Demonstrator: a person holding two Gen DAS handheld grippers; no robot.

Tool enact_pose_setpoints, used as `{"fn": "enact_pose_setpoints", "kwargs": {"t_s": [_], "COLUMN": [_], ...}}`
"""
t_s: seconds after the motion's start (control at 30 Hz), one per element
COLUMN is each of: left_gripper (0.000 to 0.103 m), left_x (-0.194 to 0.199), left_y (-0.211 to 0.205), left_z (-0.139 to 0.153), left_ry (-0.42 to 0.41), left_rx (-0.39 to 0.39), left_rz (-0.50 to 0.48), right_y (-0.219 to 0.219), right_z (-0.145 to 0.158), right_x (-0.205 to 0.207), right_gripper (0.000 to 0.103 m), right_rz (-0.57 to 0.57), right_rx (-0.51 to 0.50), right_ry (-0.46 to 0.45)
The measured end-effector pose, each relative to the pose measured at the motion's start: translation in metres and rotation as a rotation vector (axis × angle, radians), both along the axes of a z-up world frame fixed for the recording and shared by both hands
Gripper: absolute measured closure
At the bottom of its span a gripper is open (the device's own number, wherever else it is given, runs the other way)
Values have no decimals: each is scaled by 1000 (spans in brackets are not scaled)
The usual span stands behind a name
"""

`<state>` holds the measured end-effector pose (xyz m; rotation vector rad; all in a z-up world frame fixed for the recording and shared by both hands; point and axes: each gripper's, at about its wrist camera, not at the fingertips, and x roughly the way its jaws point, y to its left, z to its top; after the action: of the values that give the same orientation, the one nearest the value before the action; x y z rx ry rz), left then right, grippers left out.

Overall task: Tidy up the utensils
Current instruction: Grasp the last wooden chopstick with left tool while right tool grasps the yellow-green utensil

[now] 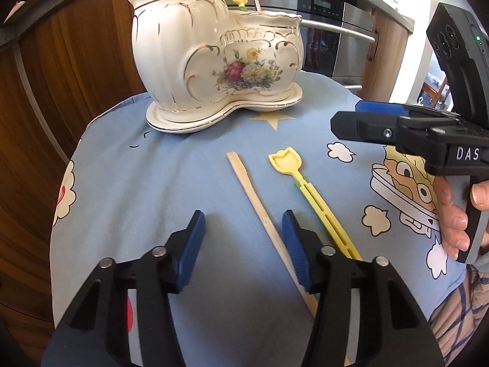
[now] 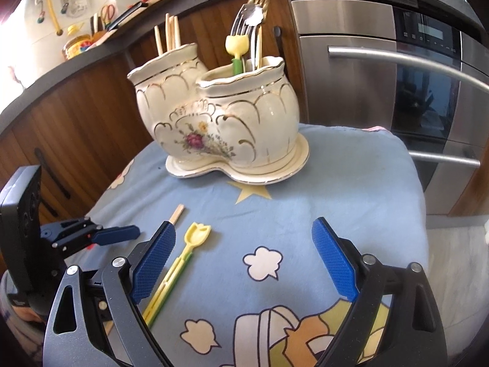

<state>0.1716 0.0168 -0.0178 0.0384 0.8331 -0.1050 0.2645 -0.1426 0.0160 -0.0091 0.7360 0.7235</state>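
Observation:
A cream two-pot ceramic utensil holder [image 1: 214, 58] with a flower print stands at the far side of the blue cloth; it also shows in the right wrist view [image 2: 220, 122], with chopsticks in the taller pot and forks and a yellow tulip pick in the lower one. A single wooden chopstick [image 1: 259, 208] and a yellow tulip-shaped pick [image 1: 305, 189] lie on the cloth. My left gripper [image 1: 243, 223] is open and empty, just in front of them, with the chopstick between its fingers. My right gripper [image 2: 244, 238] is open and empty, right of the pick [image 2: 180, 263].
The blue cartoon cloth [image 1: 183, 177] covers a small raised surface that drops off at its edges. Wooden cabinets [image 1: 76, 61] stand behind left, a steel oven [image 2: 397, 91] behind right. The right gripper's body [image 1: 428, 140] hovers at the right of the left view.

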Motion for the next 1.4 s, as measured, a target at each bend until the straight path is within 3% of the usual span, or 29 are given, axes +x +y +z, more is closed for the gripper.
{"fn": "enact_pose_setpoints", "kwargs": {"t_s": [0.17,0.27,0.5,0.63,1.03,1.2,1.4], "left_gripper": [87,97,97,97,91,90,90], "left_x": [-5,-7,-5,-1,21,33,42], "left_y": [8,16,24,26,22,19,11], "left_z": [0,1,3,6,13,15,19], "left_ry": [-22,-20,19,72,290,375,437], "left_rx": [-12,-25,2,49,185,216,241], "left_rz": [36,43,15,-18,-201,-262,-305], "right_y": [2,5,41,59,67,71,80], "right_z": [-3,-3,-10,-13,-11,-7,-6], "right_x": [-3,-11,-41,-48,-28,-18,-21], "right_gripper": [12,12,22,39,70,76,86], "right_rz": [11,20,135,186,324,406,502], "right_rx": [-12,-30,-166,-260,-429,-554,-705], "right_ry": [18,10,1,11,124,165,146]}}
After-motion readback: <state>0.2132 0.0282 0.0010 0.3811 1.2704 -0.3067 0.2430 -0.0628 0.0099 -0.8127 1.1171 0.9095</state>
